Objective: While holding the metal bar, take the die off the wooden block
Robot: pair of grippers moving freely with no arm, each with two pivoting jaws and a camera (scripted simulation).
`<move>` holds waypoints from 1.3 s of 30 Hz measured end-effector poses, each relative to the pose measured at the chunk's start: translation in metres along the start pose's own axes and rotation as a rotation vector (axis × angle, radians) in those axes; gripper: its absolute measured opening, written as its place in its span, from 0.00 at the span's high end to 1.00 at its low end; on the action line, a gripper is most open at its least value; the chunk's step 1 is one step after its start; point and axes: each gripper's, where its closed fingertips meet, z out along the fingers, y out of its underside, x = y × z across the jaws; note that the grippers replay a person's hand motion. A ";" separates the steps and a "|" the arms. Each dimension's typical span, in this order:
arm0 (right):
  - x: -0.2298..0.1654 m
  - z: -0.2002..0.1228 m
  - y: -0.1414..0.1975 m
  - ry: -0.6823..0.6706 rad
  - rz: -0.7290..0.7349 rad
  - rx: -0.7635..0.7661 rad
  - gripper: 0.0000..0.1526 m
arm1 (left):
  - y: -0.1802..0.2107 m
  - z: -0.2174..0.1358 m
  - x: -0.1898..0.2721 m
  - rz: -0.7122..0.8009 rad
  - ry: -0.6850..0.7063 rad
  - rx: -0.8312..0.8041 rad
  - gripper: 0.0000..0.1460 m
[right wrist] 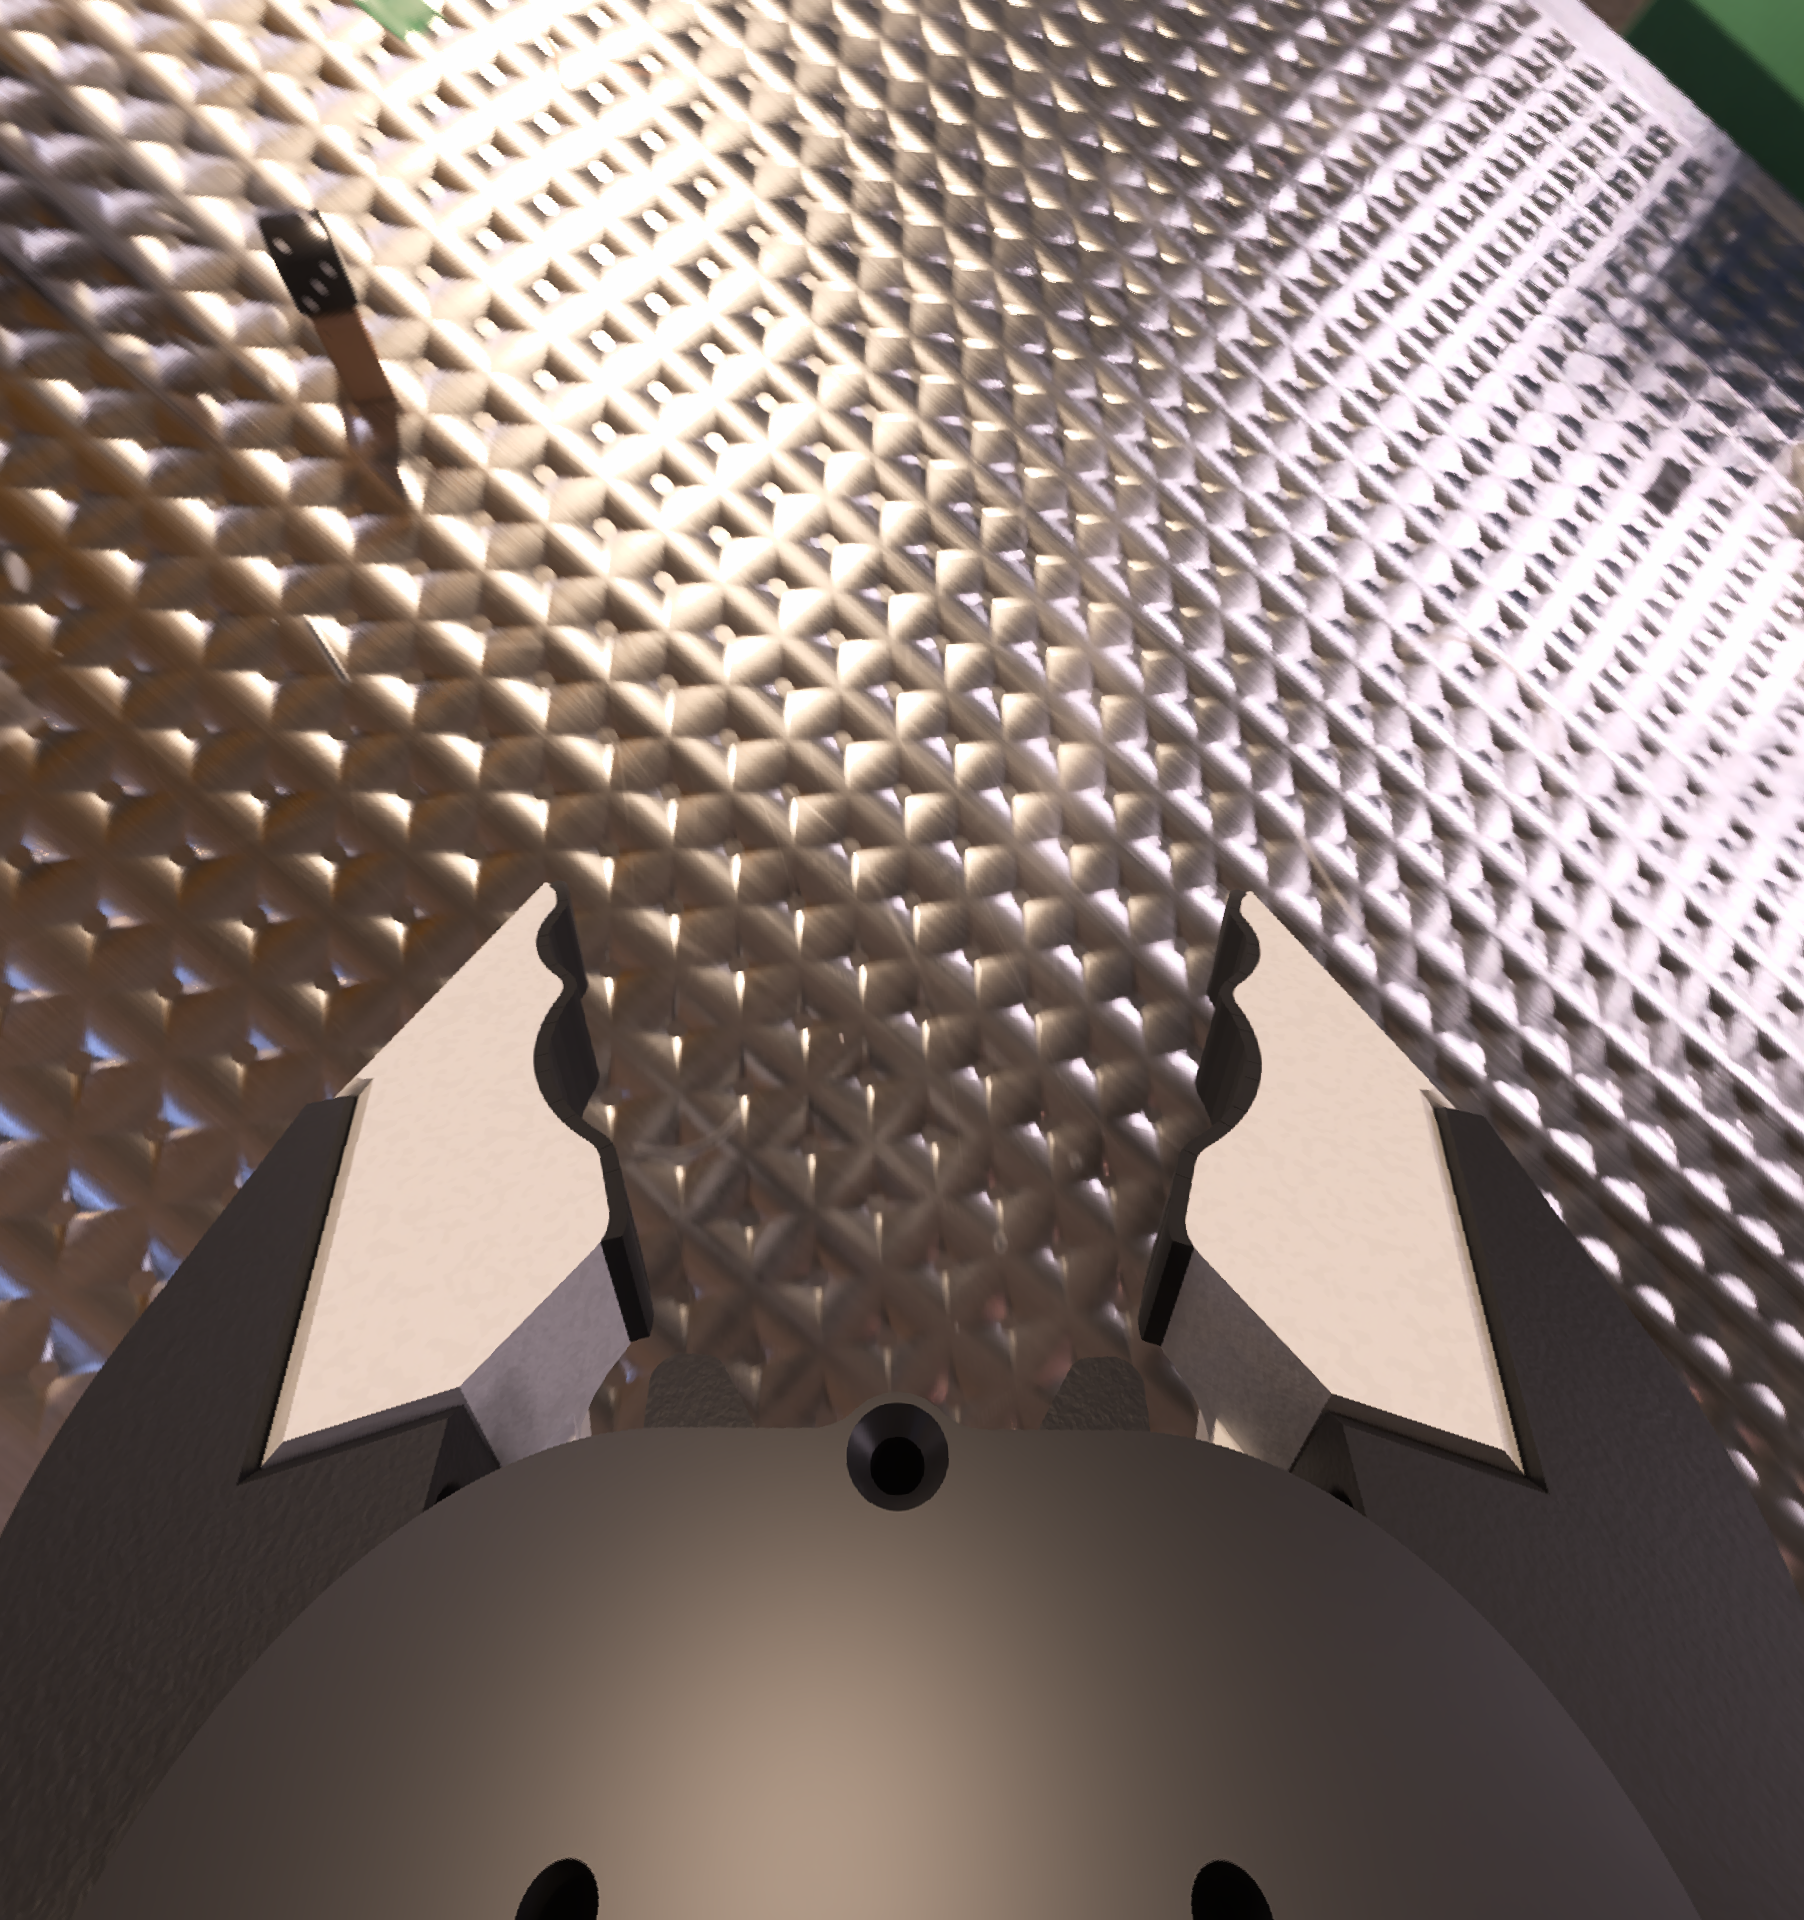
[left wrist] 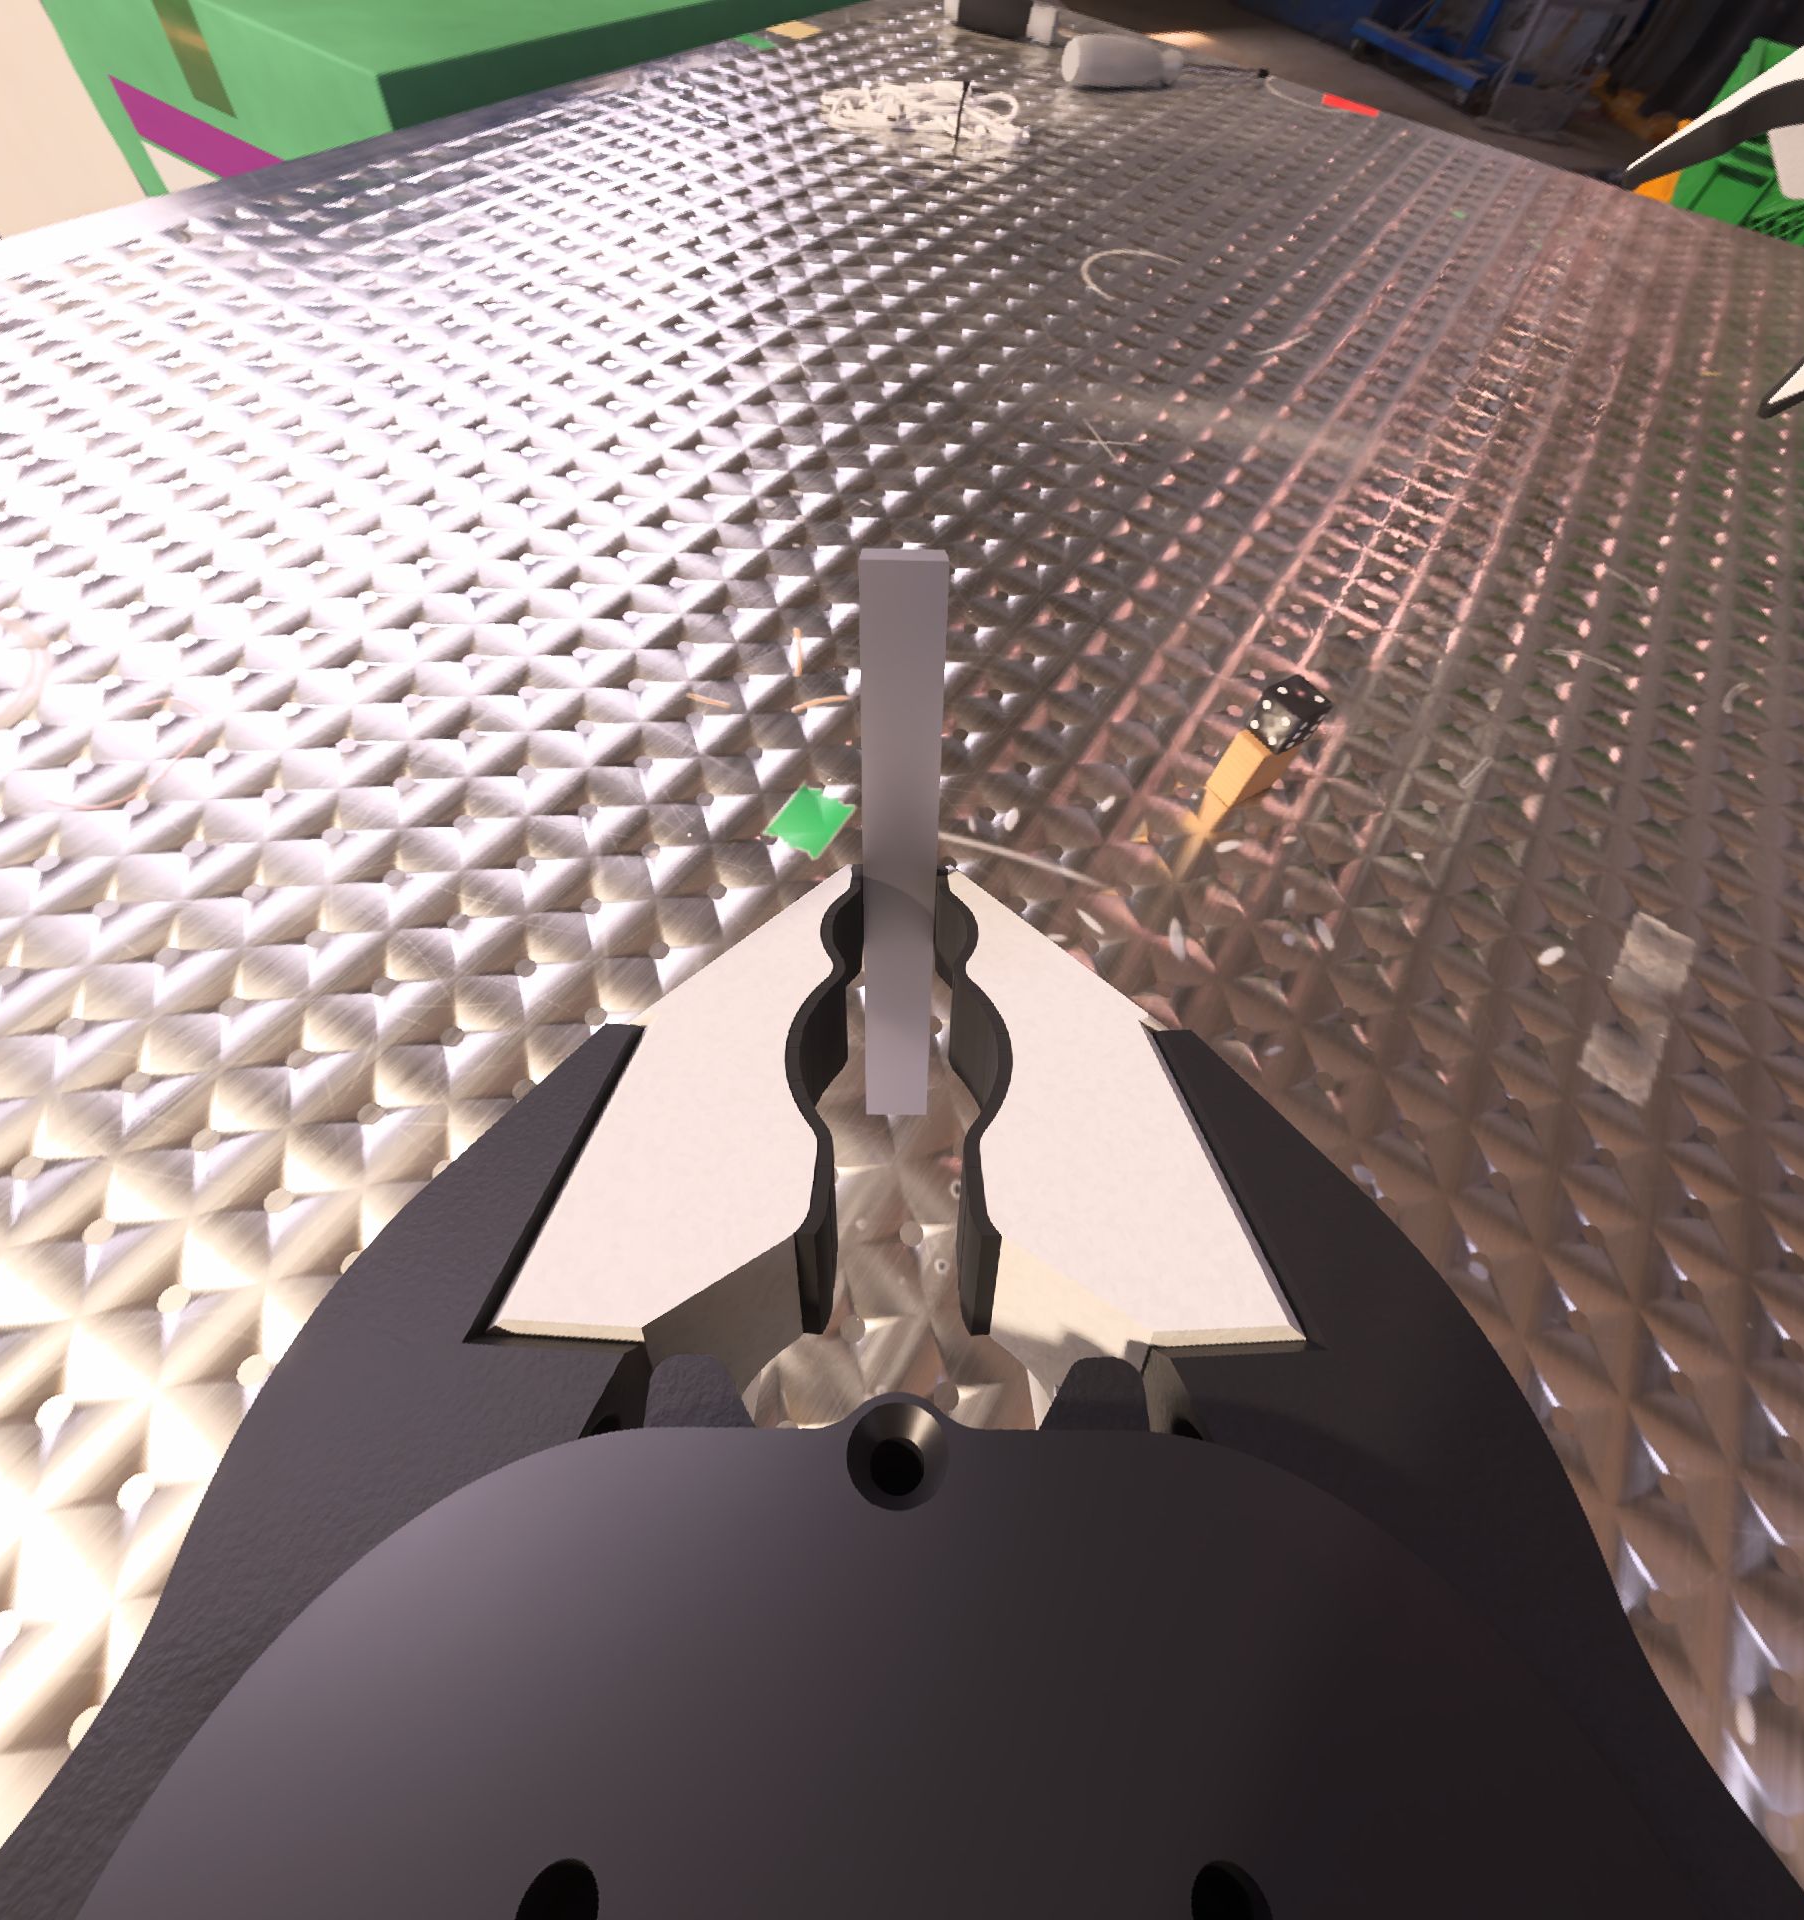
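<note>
My left gripper is shut on a grey metal bar, which stands up between the fingertips above the table. A black die with white pips sits on top of a slim upright wooden block, to the right of the bar and beyond it. My right gripper is open and empty above the table; its fingertips show at the top right of the left wrist view. In the right wrist view the die and block stand far off at the upper left.
The embossed metal table carries a small green scrap by the bar, a white cord tangle and a white bottle at the far end. A green box stands past the far left edge.
</note>
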 end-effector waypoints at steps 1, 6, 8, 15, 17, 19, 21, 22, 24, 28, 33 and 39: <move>-0.001 0.008 -0.004 -0.035 0.002 0.015 0.23 | -0.001 0.000 -0.001 0.002 -0.011 -0.001 0.92; -0.017 0.042 -0.032 -0.113 -0.057 0.029 0.45 | 0.002 -0.011 -0.010 0.006 -0.087 -0.006 0.92; -0.033 0.056 -0.049 -0.162 -0.062 0.055 0.52 | 0.006 -0.019 -0.016 -0.002 -0.119 -0.015 0.92; -0.087 0.104 -0.113 -0.213 -0.093 0.095 0.54 | 0.014 -0.034 -0.027 -0.046 -0.172 -0.022 0.92; -0.100 0.118 -0.131 -0.195 -0.079 0.104 0.54 | 0.017 -0.036 -0.028 -0.058 -0.183 -0.027 0.92; -0.111 0.131 -0.148 -0.173 -0.055 0.124 0.53 | 0.020 -0.038 -0.028 -0.067 -0.193 -0.033 0.92; -0.118 0.142 -0.162 -0.141 -0.044 0.163 0.53 | 0.023 -0.040 -0.028 -0.074 -0.202 -0.039 0.92; -0.121 0.146 -0.167 -0.133 -0.035 0.187 0.53 | 0.025 -0.042 -0.027 -0.077 -0.205 -0.044 0.92; -0.128 0.150 -0.173 -0.146 -0.015 0.226 0.52 | 0.029 -0.045 -0.027 -0.083 -0.212 -0.053 0.92; -0.135 0.139 -0.162 -0.181 -0.021 0.248 0.38 | 0.036 -0.050 -0.026 -0.098 -0.218 -0.069 0.92; -0.153 0.119 -0.113 -0.324 -0.011 0.136 0.44 | 0.042 -0.050 -0.024 -0.117 -0.221 -0.082 0.92; -0.197 0.128 -0.072 -0.347 -0.201 -0.085 0.46 | 0.035 -0.047 -0.018 -0.137 -0.231 -0.052 0.92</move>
